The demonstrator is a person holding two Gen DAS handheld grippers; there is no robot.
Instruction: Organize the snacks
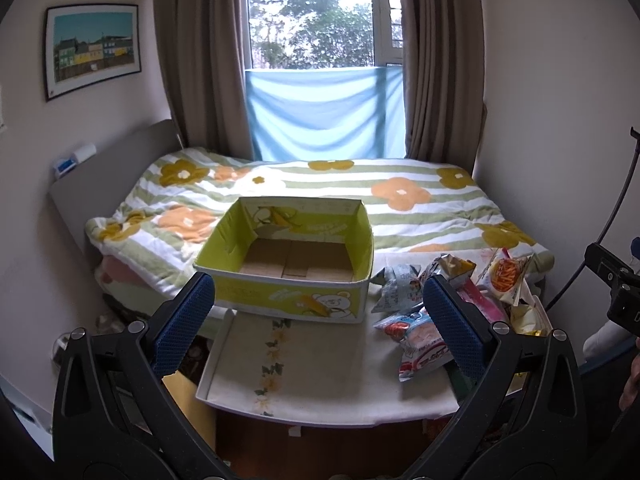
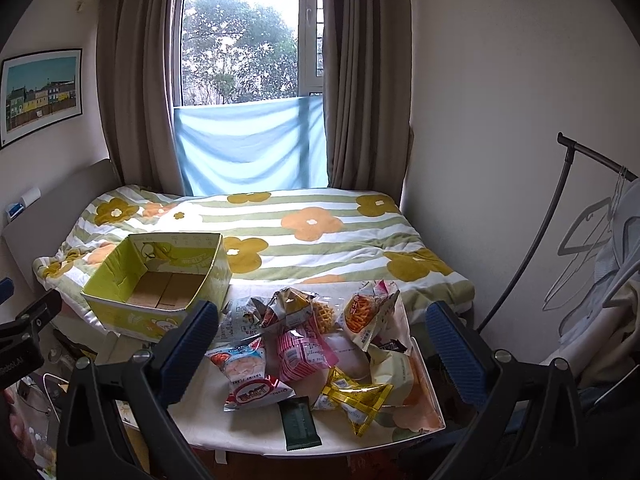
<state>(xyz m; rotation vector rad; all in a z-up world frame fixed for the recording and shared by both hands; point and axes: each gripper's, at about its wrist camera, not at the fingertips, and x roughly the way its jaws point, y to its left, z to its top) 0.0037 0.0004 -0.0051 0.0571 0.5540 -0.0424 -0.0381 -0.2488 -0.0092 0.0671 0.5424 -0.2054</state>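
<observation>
An empty yellow-green cardboard box (image 1: 288, 256) (image 2: 160, 280) with a bear print rests half on the bed, half on a small white table (image 1: 320, 380) (image 2: 248, 428). A heap of snack packets (image 2: 320, 344) (image 1: 448, 300) lies on the table's right part: a shrimp-flake bag (image 2: 246, 376), a pink striped packet (image 2: 304, 352), a gold packet (image 2: 356, 396), a dark green bar (image 2: 300, 424), an orange-stick bag (image 2: 366, 312). My left gripper (image 1: 318, 320) hangs open before the box, holding nothing. My right gripper (image 2: 322, 344) is open above the heap, also holding nothing.
A bed with a flowered, striped quilt (image 2: 320, 232) fills the space behind the table. Brown curtains (image 1: 200, 60) and a blue cloth (image 1: 324, 112) frame the window. A clothes rack with hangers (image 2: 592, 232) stands at the right. Clutter lies on the floor at the left (image 2: 36, 408).
</observation>
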